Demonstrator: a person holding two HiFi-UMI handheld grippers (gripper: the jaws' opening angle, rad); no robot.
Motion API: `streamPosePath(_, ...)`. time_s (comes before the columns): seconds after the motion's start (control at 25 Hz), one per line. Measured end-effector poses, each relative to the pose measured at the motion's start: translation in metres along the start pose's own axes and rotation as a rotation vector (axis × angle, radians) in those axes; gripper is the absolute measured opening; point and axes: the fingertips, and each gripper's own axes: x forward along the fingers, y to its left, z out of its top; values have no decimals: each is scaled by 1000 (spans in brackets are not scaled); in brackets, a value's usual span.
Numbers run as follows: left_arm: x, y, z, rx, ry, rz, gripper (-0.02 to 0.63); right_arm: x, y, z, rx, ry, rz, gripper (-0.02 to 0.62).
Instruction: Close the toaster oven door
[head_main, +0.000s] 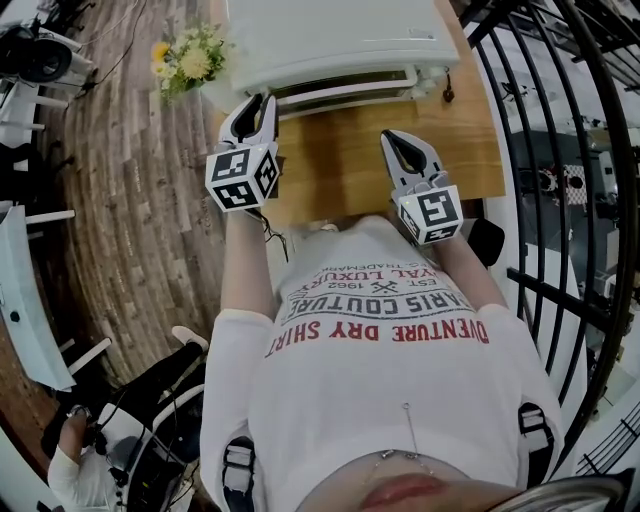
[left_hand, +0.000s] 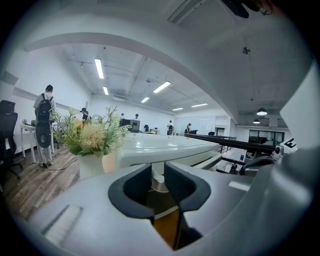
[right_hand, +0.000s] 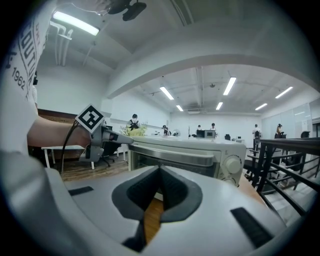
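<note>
A: How much of the task can be counted as done?

B: The door (right_hand: 191, 167) is seen upright against the front of the oven (head_main: 330, 35), with its handle (right_hand: 170, 155) at the top, so it is judged shut. Little seems left beyond drawing back.

A: Where is the oven placed, and is anything gripped?

B: It is set at the far edge of the table (head_main: 340, 170), just ahead of both grippers. The left gripper (head_main: 262, 105) is held slightly parted with nothing between its jaws. The right gripper (head_main: 395, 140) is pressed tip to tip and is empty.

A: And the containers?

B: What is inside the oven cannot be made out through the glass. Flowers (left_hand: 92, 135) are held in a vase (left_hand: 92, 165) beside the oven's left end.
</note>
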Motion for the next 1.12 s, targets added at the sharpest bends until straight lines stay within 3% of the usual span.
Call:
streamPosePath(0.12, 1, 0, 0, -10, 9, 0, 89, -2, 1, 1, -1, 0, -1, 5)
streamPosePath(0.28, -7, 2, 7, 35, -30, 46, 63, -7, 6, 8, -4, -17, 0, 5)
streamPosePath(0.48, -29, -8, 14, -23, -90, 26, 48, -17, 6, 24, -2, -56, 2, 5)
streamPosePath(0.8, -70, -46, 14, 27, -107, -19, 12, -40, 19, 35, -4, -98, 36, 5)
streamPosePath(1.12, -113, -76, 15, 95, -145, 7, 12, -57, 37, 41, -37, -111, 96, 5)
